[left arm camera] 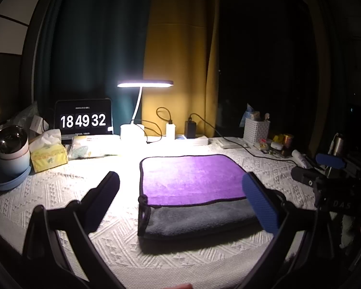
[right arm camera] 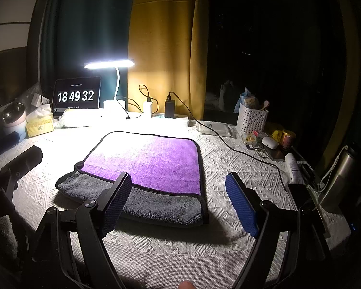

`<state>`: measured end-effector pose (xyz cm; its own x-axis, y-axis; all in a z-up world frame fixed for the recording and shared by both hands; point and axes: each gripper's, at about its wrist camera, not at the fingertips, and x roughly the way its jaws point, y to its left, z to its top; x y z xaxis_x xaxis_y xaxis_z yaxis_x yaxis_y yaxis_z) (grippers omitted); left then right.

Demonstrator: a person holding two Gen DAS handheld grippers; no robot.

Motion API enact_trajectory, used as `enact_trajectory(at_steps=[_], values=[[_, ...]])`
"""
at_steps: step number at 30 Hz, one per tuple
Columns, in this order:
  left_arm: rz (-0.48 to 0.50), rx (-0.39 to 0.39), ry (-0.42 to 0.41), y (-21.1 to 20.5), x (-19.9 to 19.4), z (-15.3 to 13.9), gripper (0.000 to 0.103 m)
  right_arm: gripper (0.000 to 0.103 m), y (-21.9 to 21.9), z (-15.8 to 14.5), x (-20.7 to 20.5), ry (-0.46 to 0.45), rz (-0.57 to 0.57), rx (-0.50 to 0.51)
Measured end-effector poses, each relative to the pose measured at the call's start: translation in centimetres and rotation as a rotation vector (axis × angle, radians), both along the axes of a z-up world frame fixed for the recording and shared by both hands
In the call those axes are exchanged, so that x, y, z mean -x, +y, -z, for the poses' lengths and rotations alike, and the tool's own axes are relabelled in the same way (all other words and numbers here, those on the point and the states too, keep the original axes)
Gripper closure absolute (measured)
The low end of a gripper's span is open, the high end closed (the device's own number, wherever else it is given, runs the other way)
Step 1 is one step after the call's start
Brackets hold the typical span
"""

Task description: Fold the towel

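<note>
**Folded towel on a lamplit table, both tools open above it**

White woven cloth covers the table [right arm camera: 170,245], lit by one lamp in a dark room.

Nearest the front edge, the left tool [left arm camera: 183,200] hangs with its fingers spread wide, holding nothing; one finger sits out over the bare cloth, the other over the towel's near right corner. The right tool [right arm camera: 180,202] is likewise wide open and empty, its left finger over the towel's front edge and its right finger beyond the towel's right side.

Between them, at the middle of the table, lies the towel [left arm camera: 192,180], folded: a purple layer on top, set back so that a grey band shows along the near edge.

Farther back, along the rear edge, stand a lit desk lamp [left arm camera: 145,84], a screen [left arm camera: 83,120] reading 18 49 32, and chargers with black cables. At the rear left corner sit a yellow tissue box [left arm camera: 49,157] and a round pot. Toward the rear right corner stands a white slotted basket [right arm camera: 251,120], with small items beside it. Green and yellow curtains hang behind.
</note>
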<state>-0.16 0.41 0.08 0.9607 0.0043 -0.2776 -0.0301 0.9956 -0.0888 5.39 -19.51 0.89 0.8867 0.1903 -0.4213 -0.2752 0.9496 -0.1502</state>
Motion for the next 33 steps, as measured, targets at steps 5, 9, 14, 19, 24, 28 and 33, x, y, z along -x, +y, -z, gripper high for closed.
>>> enact_trajectory(at_steps=[5, 9, 14, 19, 24, 28, 33], values=[[-0.001, 0.001, -0.001, -0.02, 0.05, 0.07, 0.001, 0.020, -0.04, 0.01, -0.02, -0.001, 0.000, -0.001], [0.000, 0.000, -0.001, 0.00, 0.06, 0.06, 0.001, 0.020, -0.01, 0.08, -0.08, -0.001, -0.001, -0.001], [0.000, 0.000, -0.001, -0.02, 0.11, 0.11, 0.001, 0.020, -0.01, 0.09, -0.10, -0.001, 0.000, -0.002], [-0.001, 0.000, -0.002, -0.04, 0.12, 0.11, 0.001, 0.020, -0.02, 0.12, -0.13, -0.001, 0.000, -0.002], [0.001, -0.001, 0.001, -0.15, 0.01, 0.19, 0.001, 0.020, 0.02, 0.19, -0.18, -0.001, -0.001, -0.001], [0.000, 0.000, 0.002, -0.24, 0.06, 0.27, 0.001, 0.020, 0.03, 0.22, -0.20, 0.000, 0.000, -0.002], [0.002, -0.003, 0.002, -0.26, 0.08, 0.32, 0.001, 0.020, 0.14, 0.32, -0.23, -0.001, -0.001, -0.003]])
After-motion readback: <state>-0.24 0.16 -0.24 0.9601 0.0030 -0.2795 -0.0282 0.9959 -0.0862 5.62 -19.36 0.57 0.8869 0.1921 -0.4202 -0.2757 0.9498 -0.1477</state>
